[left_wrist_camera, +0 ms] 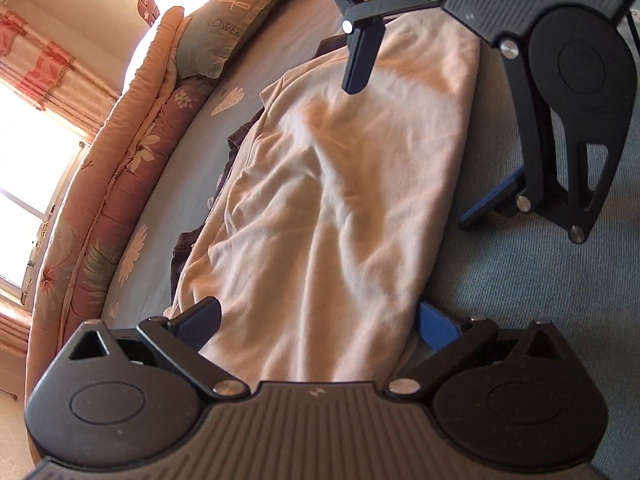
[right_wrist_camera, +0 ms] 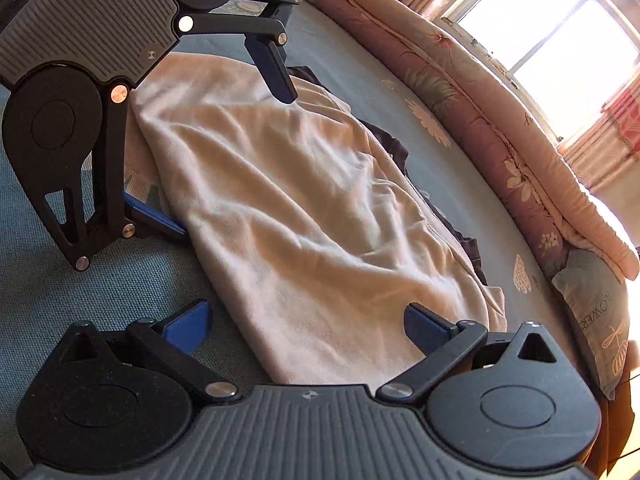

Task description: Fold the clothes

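Note:
A cream garment [left_wrist_camera: 340, 200] [right_wrist_camera: 300, 208] lies lengthwise on the bed as a long, wrinkled strip. A dark garment [left_wrist_camera: 236, 148] [right_wrist_camera: 396, 148] peeks out from under its window-side edge. My left gripper [left_wrist_camera: 320, 320] [right_wrist_camera: 216, 146] is open, and its blue-padded fingers straddle one narrow end of the cream strip. My right gripper [right_wrist_camera: 308, 320] [left_wrist_camera: 424, 136] faces it from the opposite end, also open, with the cloth's end between its spread fingers. Neither gripper's jaws press on the fabric.
The grey-blue bed sheet [left_wrist_camera: 520, 320] [right_wrist_camera: 80, 300] shows bare beside the garment. A rolled floral quilt [left_wrist_camera: 120, 200] [right_wrist_camera: 500, 140] and a pillow [left_wrist_camera: 228, 32] [right_wrist_camera: 592, 312] line the far side. A bright window [left_wrist_camera: 32, 180] [right_wrist_camera: 540, 28] with curtains is behind.

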Demonstrator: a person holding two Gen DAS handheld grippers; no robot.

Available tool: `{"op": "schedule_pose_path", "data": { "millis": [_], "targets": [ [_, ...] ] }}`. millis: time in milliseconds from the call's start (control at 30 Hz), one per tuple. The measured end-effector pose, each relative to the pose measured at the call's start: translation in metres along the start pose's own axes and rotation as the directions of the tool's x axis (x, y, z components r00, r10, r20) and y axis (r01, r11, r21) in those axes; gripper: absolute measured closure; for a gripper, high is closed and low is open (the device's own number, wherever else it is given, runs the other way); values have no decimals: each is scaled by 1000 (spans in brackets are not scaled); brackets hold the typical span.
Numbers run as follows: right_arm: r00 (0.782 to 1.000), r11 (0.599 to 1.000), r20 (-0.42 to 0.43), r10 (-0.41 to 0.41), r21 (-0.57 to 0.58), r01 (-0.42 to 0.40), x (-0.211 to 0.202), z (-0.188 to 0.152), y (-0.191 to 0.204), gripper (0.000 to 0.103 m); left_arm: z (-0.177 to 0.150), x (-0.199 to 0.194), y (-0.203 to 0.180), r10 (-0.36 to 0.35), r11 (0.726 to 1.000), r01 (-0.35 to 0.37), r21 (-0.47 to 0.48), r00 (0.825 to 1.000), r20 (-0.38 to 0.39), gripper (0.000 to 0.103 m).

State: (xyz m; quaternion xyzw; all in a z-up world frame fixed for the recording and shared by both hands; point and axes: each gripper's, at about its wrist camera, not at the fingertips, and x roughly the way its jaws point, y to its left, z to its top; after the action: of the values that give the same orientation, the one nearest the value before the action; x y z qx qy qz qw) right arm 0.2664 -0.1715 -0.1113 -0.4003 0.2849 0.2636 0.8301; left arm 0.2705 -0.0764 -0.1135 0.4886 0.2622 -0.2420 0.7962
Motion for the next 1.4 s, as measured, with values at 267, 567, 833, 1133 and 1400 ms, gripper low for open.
{"op": "schedule_pose_path", "data": {
  "millis": [267, 567, 833, 1133, 1400],
  "targets": [
    [978, 990, -155, -138, 13, 141, -7, -64, -48, 0, -42, -9, 19, 62, 998, -61, 15, 988, -138, 0],
    [976, 981, -107, -190, -54, 185, 4, -41, -28, 0, 2, 3, -1, 85, 995, -81, 61, 995, -61, 1],
    [978, 964, -27, -207, -177, 199, 14, -19, -11, 0, 0, 9, 1, 83, 992, -81, 93, 996, -24, 0],
    [952, 946, -104, -287, -188, 265, 15, -56, -39, 0, -36, 11, 15, 195, 976, -180, 120, 972, -129, 0],
    [942, 927, -85, -324, -226, 299, 24, -47, -31, 0, -26, 15, -1, 260, 955, -241, 176, 961, -94, 2]
  ]
}}
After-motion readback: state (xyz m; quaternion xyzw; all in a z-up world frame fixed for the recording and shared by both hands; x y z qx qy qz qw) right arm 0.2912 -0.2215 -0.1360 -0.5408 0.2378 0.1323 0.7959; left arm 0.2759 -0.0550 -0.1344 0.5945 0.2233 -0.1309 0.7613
